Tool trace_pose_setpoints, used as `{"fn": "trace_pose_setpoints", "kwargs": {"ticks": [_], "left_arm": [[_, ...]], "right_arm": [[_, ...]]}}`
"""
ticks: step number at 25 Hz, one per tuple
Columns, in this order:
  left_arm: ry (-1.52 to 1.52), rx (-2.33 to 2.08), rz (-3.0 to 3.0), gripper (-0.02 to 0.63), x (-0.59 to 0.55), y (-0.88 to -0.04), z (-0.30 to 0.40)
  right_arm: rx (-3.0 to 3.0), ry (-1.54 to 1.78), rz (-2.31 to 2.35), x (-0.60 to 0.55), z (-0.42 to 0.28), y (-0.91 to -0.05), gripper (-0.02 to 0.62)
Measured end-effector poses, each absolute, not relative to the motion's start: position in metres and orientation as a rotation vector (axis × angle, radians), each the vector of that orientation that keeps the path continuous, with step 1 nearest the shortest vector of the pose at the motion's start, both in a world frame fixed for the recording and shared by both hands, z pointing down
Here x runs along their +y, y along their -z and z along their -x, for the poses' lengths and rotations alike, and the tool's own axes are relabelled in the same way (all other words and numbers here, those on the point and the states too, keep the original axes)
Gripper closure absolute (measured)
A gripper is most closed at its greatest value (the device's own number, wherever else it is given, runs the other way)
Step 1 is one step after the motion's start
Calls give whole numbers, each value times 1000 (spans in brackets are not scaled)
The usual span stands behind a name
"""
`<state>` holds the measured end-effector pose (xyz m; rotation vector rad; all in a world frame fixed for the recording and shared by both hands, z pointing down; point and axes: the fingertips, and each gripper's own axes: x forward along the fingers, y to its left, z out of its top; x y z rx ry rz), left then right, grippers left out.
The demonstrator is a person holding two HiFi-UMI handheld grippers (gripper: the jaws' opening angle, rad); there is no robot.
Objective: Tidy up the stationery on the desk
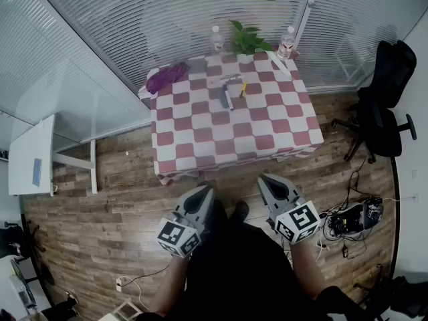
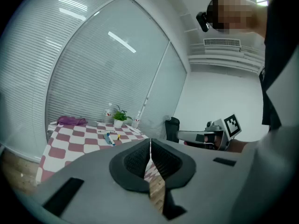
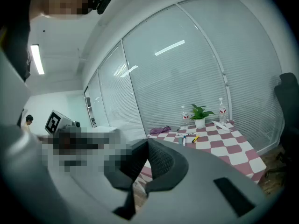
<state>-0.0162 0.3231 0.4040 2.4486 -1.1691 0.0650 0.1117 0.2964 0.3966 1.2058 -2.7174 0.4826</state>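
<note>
The stationery (image 1: 231, 92) is a small cluster of pens and a yellow marker in the far middle of the red-and-white checked table (image 1: 267, 139). It also shows as a small group of stationery (image 2: 110, 137) in the left gripper view and as the same pens (image 3: 188, 136) in the right gripper view. My left gripper (image 1: 204, 192) and right gripper (image 1: 266, 181) hover over the wood floor, short of the table's near edge. The left gripper (image 2: 150, 149) and the right gripper (image 3: 148, 149) both have their jaws pressed together with nothing between them.
On the table's far side lie a purple cloth (image 1: 167, 77), a potted plant (image 1: 249, 40) and two bottles (image 1: 216, 39). A black office chair (image 1: 381, 105) stands right of the table, a white desk (image 1: 30, 154) at the left. Cables (image 1: 351, 216) lie on the floor.
</note>
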Motion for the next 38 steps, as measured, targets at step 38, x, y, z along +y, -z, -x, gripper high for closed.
{"fn": "trace_pose_setpoints", "kwargs": {"ticks": [38], "left_arm": [[-35,-1045,-2483,572,173,-401,55]], "right_arm": [[-2623,-609,-1354,148,-70,-398,574]]}}
